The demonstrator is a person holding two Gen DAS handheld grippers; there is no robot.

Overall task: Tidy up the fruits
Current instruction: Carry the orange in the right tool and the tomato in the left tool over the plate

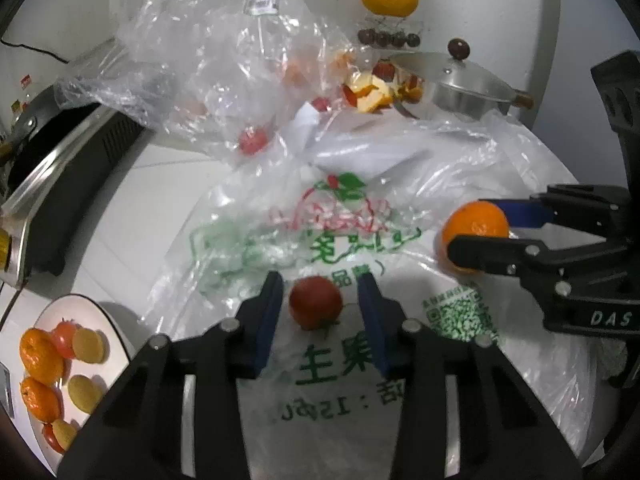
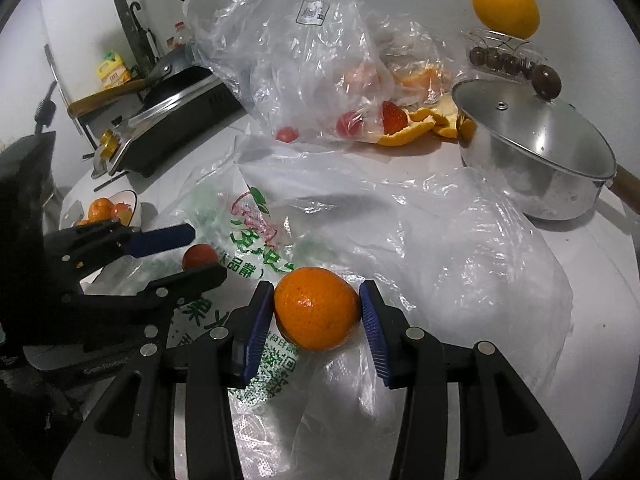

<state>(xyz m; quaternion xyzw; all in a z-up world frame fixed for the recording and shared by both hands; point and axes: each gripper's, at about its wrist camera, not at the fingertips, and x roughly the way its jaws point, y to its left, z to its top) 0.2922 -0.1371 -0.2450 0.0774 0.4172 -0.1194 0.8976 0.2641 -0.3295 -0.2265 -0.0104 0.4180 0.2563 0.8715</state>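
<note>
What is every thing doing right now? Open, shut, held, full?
Left gripper: open, fingers either side of the tomato, not pressing.
Right gripper: shut on the orange.
Pot: lid on.
Plate: holds fruit.
Clear bag: crumpled, fruit inside.
Peel: loose.

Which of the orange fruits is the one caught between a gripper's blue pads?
The mandarin between the right gripper pads, lying on the printed plastic bag. The large orange sits far back; others lie in the white plate.

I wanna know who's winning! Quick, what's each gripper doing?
Left gripper: open, fingers either side of the small tomato, not touching.
Right gripper: shut on the orange.
</note>
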